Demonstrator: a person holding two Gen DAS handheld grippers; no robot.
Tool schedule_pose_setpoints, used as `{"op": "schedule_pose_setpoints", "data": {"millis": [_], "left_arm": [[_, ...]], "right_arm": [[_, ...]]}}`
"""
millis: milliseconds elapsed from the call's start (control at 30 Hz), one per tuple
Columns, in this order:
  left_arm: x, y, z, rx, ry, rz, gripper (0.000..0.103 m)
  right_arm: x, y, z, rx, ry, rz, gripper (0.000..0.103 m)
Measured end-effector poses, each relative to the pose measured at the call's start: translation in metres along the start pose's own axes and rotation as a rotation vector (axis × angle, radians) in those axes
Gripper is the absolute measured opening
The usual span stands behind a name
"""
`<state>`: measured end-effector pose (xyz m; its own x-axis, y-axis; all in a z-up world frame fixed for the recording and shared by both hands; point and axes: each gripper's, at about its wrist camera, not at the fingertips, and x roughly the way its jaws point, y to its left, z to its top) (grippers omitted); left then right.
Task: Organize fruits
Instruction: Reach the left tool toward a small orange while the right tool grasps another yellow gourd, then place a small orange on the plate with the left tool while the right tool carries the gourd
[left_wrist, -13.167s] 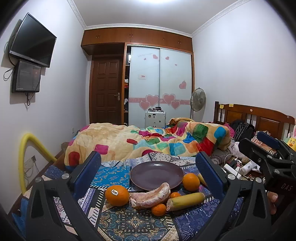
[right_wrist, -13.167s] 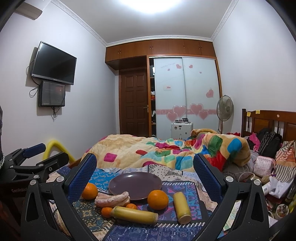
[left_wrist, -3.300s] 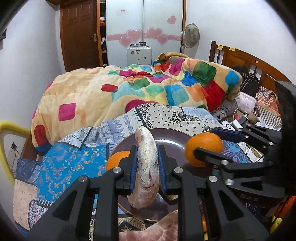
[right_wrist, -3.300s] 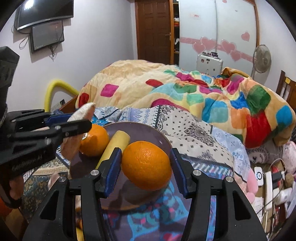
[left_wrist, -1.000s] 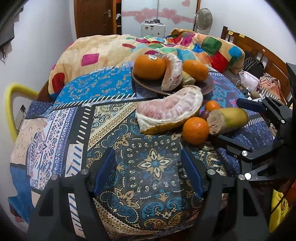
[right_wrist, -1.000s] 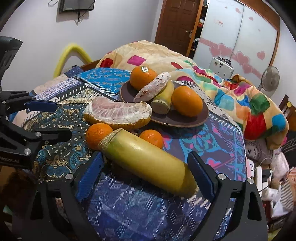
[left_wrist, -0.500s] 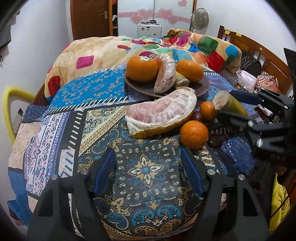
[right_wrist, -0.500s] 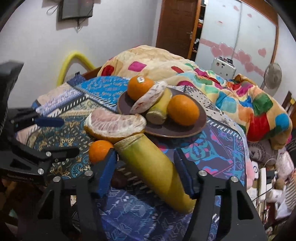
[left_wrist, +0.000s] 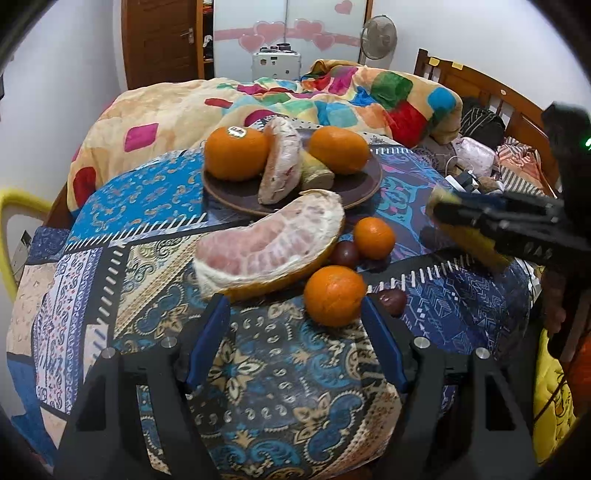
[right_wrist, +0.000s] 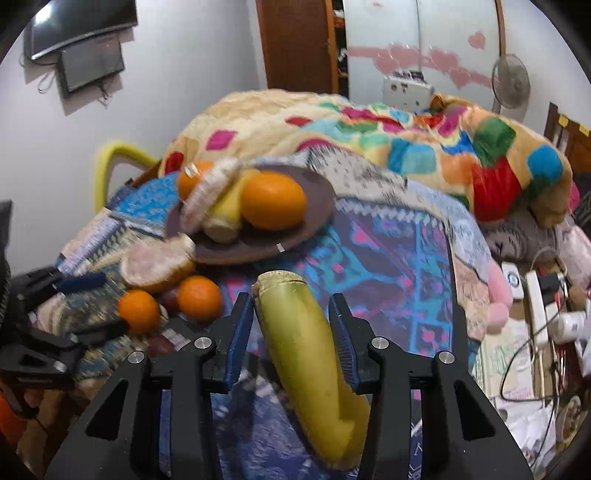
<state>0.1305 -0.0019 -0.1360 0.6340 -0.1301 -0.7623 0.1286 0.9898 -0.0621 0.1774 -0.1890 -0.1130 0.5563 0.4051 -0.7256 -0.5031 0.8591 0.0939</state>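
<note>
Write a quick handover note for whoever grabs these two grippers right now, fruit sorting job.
Right gripper: shut on the long yellow-green cut fruit piece, lifted off the cloth, not yet plated.
Left gripper: open, low over the patterned tablecloth, near the closest small orange.
On the round brown plate: two big oranges, a peeled pomelo segment, a short yellow cut piece.
Left on the cloth: the large open pomelo wedge, the closest small orange, a second small orange, two small dark round fruits.
Next, probably: plate the held piece, then the rest.
</note>
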Motion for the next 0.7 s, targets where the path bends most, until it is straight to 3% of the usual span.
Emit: {"op": "schedule_pose_setpoints", "data": {"millis": [167,300,500,633,700], "left_arm": [[0.009,-0.007,0.001,0.013,0.015,-0.004,0.072],[0.015,-0.011,0.0,0.022,0.03,-0.018,0.058],[0.018,-0.011,0.0,0.012,0.027,-0.024,0.052],[0.019,-0.012,0.001,0.006,0.025,-0.045,0.037],[0.02,-0.014,0.001,0.01,0.022,-0.037,0.037]], "right_arm": [[0.003,-0.017,-0.006,0.048,0.03,0.04,0.036],[-0.004,-0.02,-0.005,0.039,0.037,0.053,0.036],[-0.011,-0.023,-0.018,0.0,0.049,0.047,0.043],[-0.005,-0.016,-0.027,-0.045,0.082,0.04,0.045],[-0.001,-0.015,-0.03,-0.055,0.081,0.006,0.042]]}}
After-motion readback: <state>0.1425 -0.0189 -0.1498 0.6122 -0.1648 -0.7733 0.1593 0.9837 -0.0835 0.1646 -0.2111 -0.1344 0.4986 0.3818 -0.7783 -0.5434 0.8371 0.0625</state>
